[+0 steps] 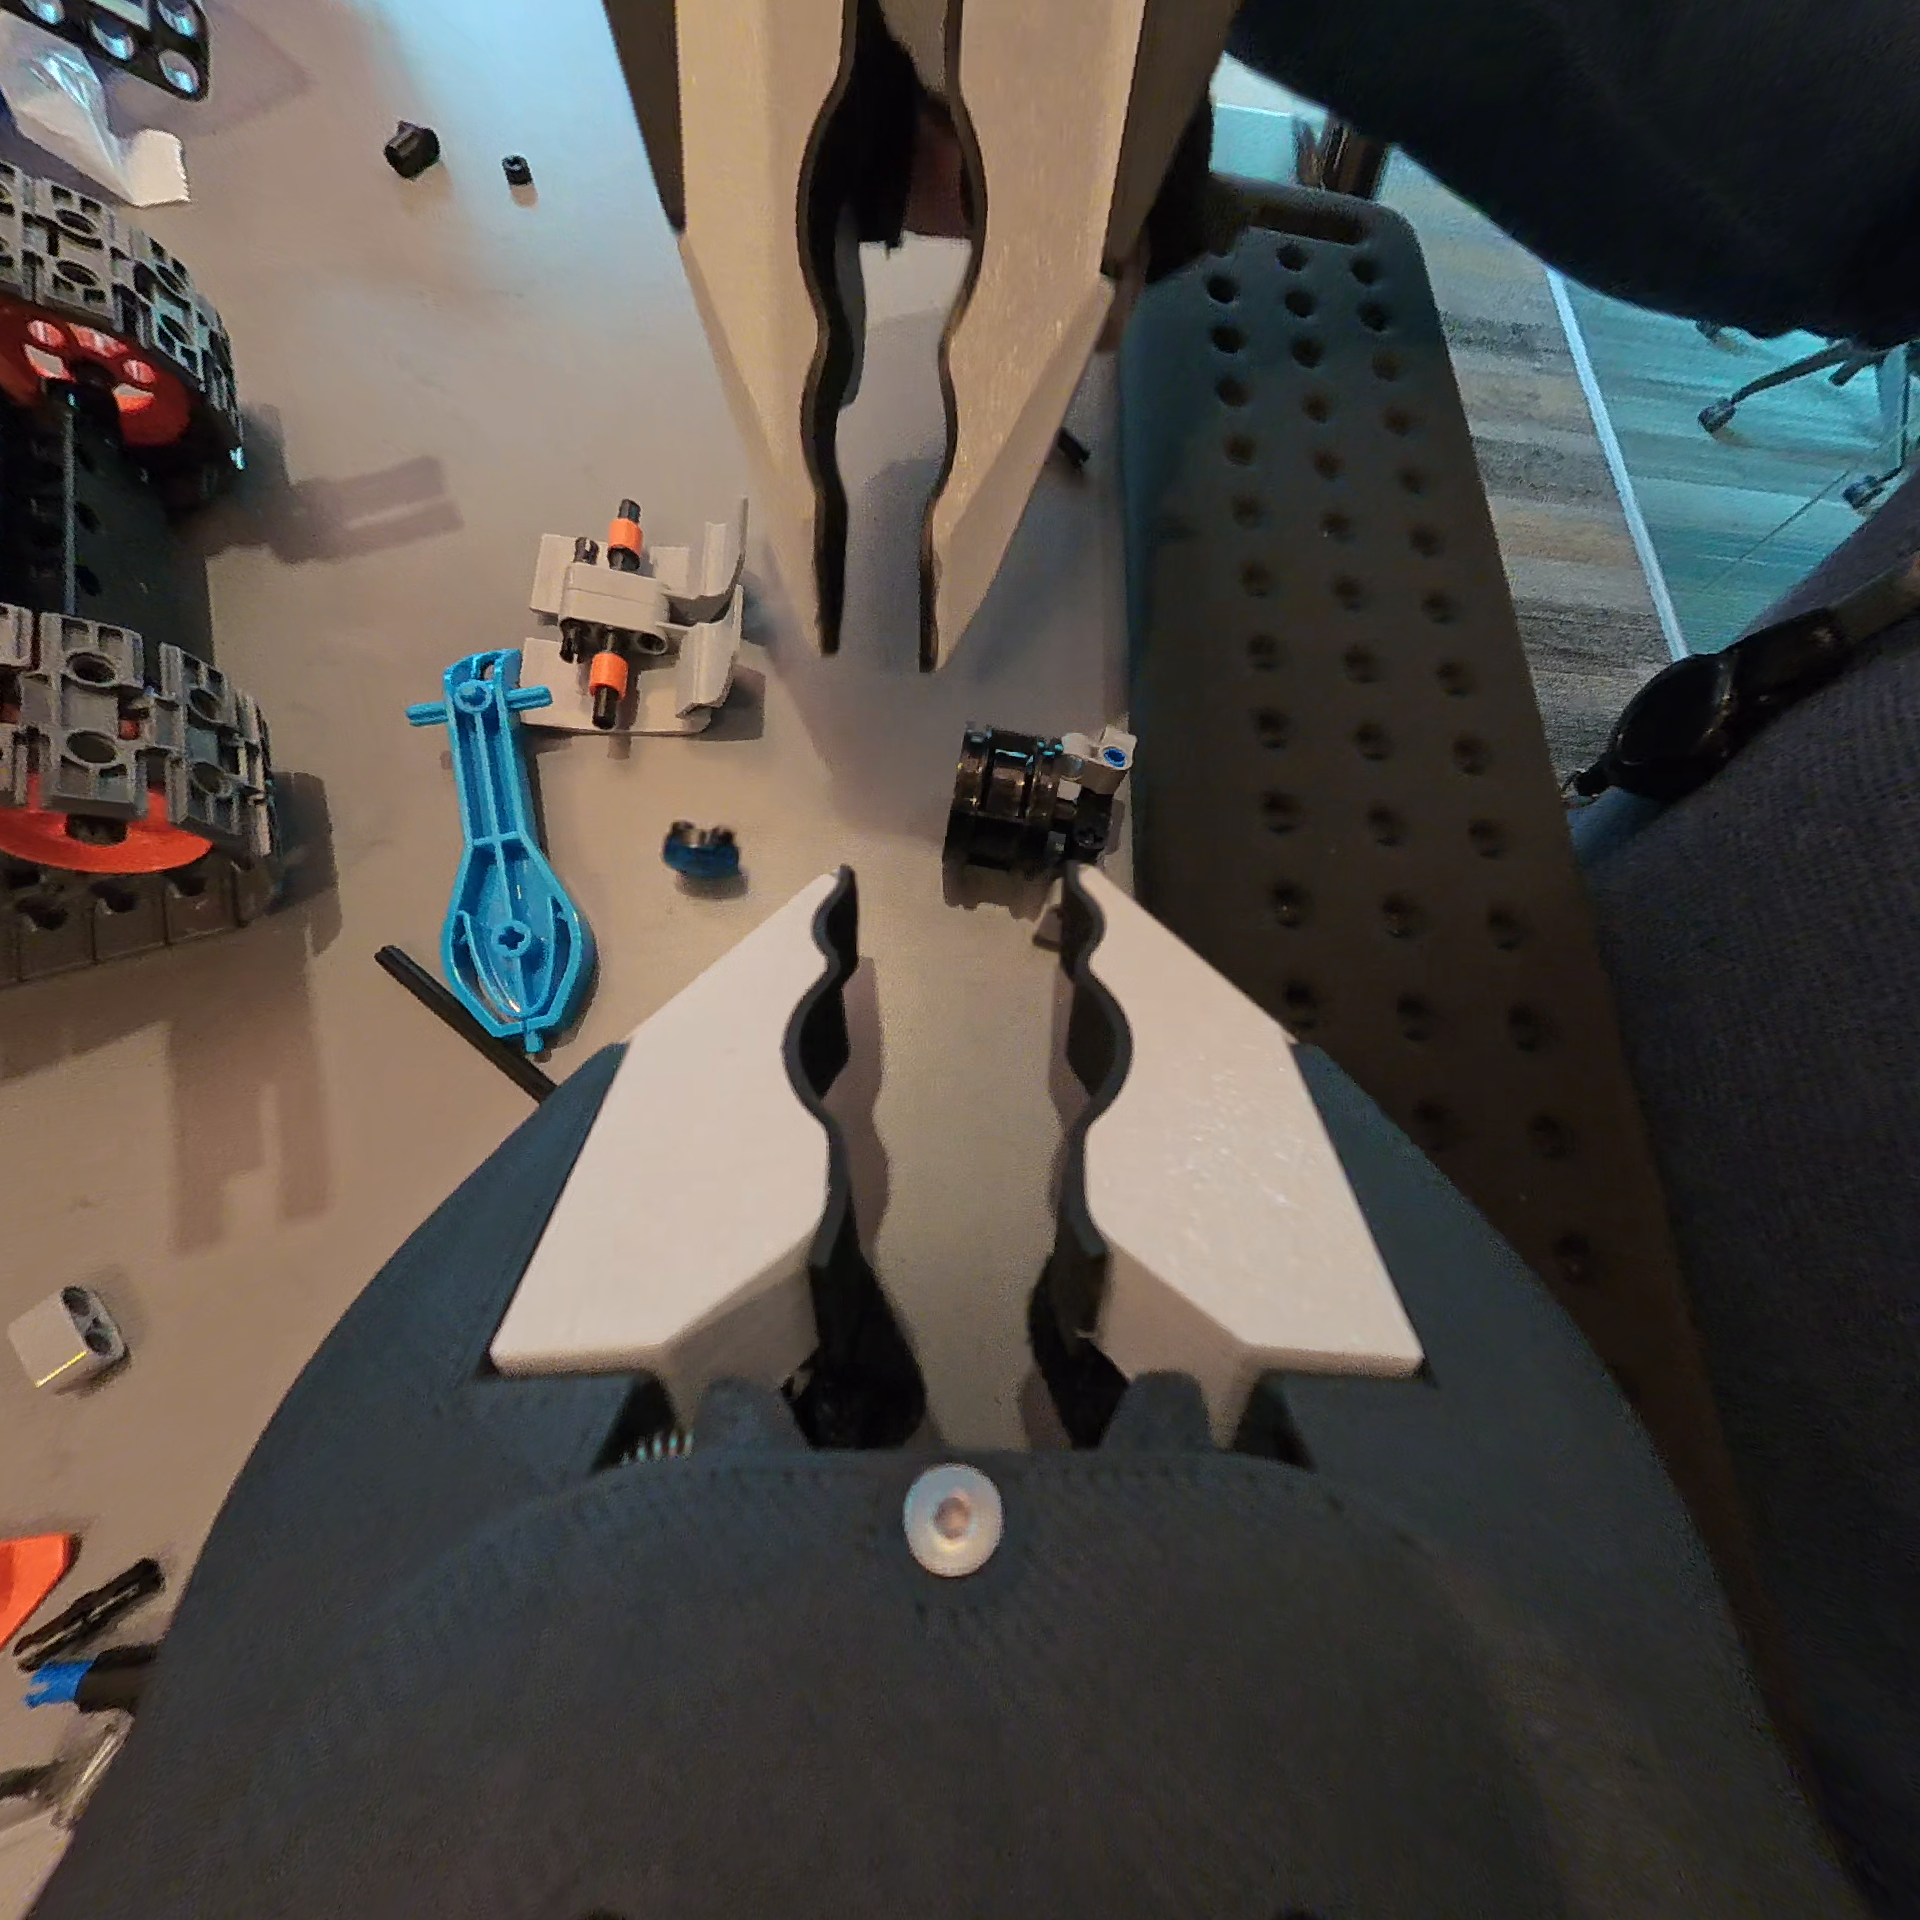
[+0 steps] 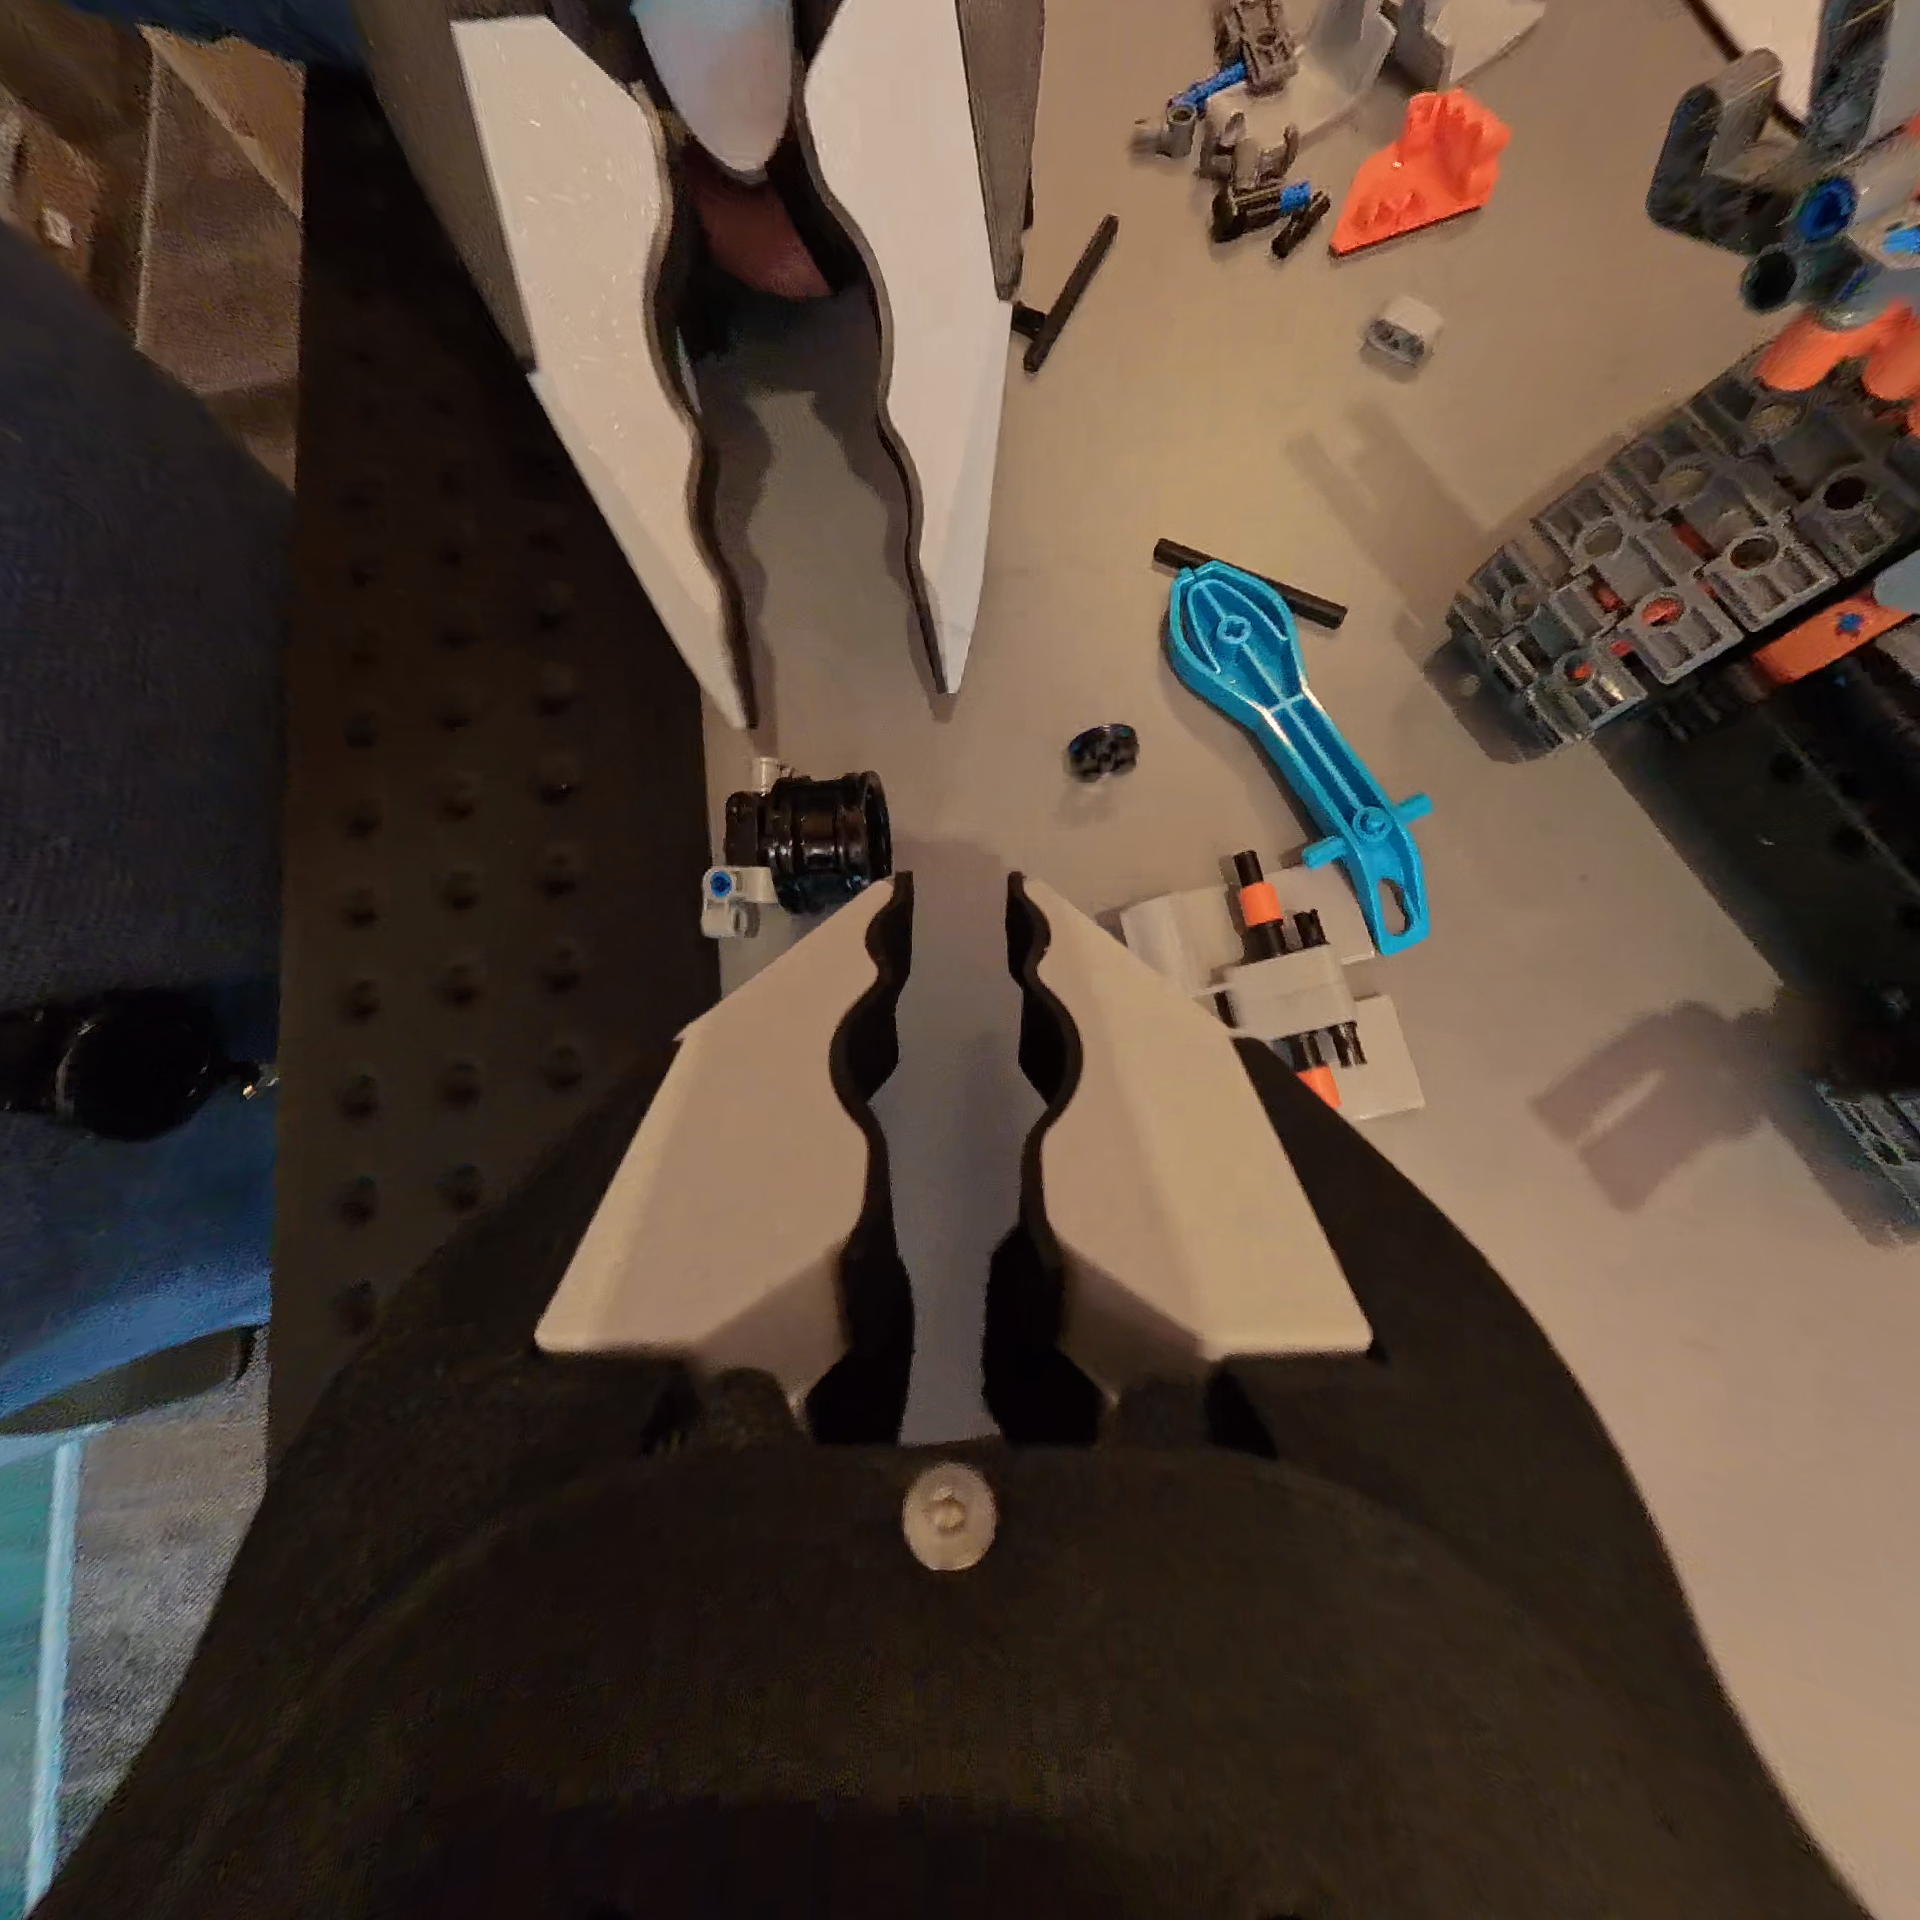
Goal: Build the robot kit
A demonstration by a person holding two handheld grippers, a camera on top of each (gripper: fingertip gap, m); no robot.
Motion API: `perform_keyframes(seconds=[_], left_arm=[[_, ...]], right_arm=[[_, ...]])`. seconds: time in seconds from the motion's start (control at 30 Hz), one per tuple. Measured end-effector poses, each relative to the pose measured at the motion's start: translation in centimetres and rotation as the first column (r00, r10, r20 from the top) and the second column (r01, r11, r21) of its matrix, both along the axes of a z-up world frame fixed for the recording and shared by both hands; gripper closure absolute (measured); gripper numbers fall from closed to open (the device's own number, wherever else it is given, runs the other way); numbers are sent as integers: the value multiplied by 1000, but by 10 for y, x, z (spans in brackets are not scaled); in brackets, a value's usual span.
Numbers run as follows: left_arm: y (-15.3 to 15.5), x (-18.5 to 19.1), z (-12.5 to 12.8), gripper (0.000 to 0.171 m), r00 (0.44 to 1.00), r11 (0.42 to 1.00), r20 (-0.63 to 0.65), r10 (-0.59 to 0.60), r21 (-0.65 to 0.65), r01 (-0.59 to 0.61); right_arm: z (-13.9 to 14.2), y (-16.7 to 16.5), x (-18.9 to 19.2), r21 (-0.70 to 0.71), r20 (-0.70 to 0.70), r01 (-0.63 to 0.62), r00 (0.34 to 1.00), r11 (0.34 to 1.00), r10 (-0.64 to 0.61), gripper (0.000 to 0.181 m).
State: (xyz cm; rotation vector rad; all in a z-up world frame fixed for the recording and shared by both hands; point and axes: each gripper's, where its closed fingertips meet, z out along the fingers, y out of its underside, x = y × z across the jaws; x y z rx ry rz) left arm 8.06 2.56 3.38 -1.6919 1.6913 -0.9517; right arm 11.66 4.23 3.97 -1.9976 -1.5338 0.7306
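Both grippers, left gripper [image 1: 961, 883] and right gripper [image 2: 958, 883], hang open beside black wheel piece [image 1: 1013, 795].

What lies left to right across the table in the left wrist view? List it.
Tracked vehicle → blue lever piece → grey bracket with orange pins → small dark blue piece → black cylinder piece → perforated black panel.

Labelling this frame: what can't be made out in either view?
- Tracked model: cut off by left edge in left wrist view, by right edge in right wrist view.
- Grey-and-orange assembly: partly behind right gripper in right wrist view.
- Parts top right: too small, blurred.
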Motion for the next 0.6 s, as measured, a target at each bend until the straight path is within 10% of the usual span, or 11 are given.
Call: perform_keyframes(seconds=[0.6], left_arm=[[61,12,-19,144,970,972,-147,194,165,-169]], right_arm=[[-29,59,-24,151,98,72,991,986,-87,161]])
